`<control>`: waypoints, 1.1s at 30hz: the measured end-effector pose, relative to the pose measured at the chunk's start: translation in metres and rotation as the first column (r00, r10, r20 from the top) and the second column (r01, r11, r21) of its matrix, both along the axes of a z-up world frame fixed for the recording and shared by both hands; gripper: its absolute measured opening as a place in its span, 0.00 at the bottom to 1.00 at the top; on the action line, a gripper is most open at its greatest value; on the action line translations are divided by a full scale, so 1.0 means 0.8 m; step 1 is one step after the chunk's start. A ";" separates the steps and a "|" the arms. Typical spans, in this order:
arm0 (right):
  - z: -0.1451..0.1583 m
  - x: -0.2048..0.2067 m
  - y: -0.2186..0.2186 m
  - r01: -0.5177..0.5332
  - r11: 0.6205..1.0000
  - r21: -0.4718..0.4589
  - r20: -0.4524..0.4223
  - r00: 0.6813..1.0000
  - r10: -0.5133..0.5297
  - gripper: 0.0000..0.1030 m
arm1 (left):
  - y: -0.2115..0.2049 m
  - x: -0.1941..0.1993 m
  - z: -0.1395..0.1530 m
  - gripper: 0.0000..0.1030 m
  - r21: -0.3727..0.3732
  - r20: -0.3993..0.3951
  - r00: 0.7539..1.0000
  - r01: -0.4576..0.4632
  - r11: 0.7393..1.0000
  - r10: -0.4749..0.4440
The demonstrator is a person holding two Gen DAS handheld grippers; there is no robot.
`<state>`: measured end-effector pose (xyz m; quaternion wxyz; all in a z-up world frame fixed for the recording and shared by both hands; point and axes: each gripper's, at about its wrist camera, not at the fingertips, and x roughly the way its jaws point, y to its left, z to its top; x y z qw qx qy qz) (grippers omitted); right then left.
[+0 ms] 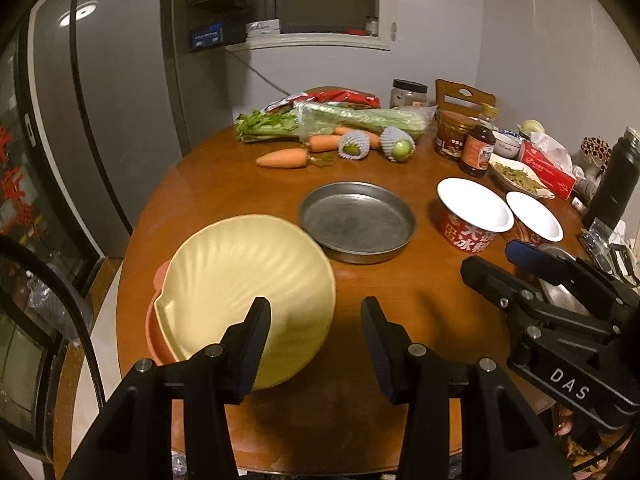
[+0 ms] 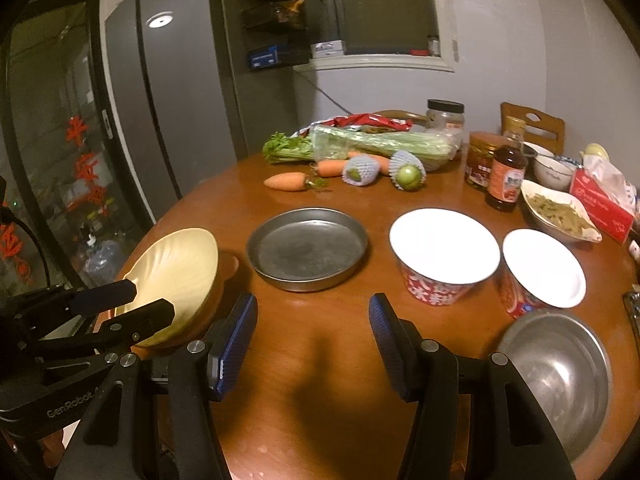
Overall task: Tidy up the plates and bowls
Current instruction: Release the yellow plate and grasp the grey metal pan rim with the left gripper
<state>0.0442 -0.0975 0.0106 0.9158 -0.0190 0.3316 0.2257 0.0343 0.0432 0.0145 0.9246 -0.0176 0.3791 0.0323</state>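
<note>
The left gripper (image 1: pixel 316 320) hangs over the near edge of the round wooden table (image 1: pixel 400 300), its jaws apart with only bare wood between them. The right gripper (image 2: pixel 314 320) is beside it, jaws likewise apart and holding nothing.

At the near left edge of the tabletop a pale yellow plate (image 1: pixel 248 292) sits tilted on top of an orange bowl (image 1: pixel 158 344). In the right wrist view the left gripper's fingertips straddle the yellow plate's rim; whether they touch it I cannot tell. At the near right edge stands a steel bowl (image 2: pixel 560 376).

Toward the middle lies a shallow metal pan (image 1: pixel 356 220). To its right stand two red paper cups (image 2: pixel 444 256) with white insides, side by side.

Further back are carrots (image 1: pixel 284 158), two green fruits in foam netting (image 1: pixel 352 146) and a bag of celery (image 1: pixel 360 118). At the far right edge are a sauce bottle (image 2: pixel 506 176), jars (image 2: pixel 482 156), a dish of greens (image 2: pixel 556 210) and a red tissue box (image 2: pixel 604 200).
</note>
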 end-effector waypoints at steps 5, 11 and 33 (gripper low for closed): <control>0.004 -0.001 -0.010 0.018 1.000 0.019 -0.006 1.000 -0.018 0.58 | -0.004 0.017 0.012 0.50 0.002 0.014 0.999 0.033 0.999 -0.033; -0.003 0.007 -0.006 0.034 0.999 0.042 -0.042 0.999 -0.032 0.58 | 0.010 0.050 0.023 0.51 -0.014 -0.013 0.995 0.097 0.995 -0.098; -0.043 0.083 0.033 0.169 0.984 0.050 -0.219 0.963 -0.155 0.58 | 0.063 0.207 0.013 0.53 -0.034 -0.175 0.951 0.252 0.967 -0.254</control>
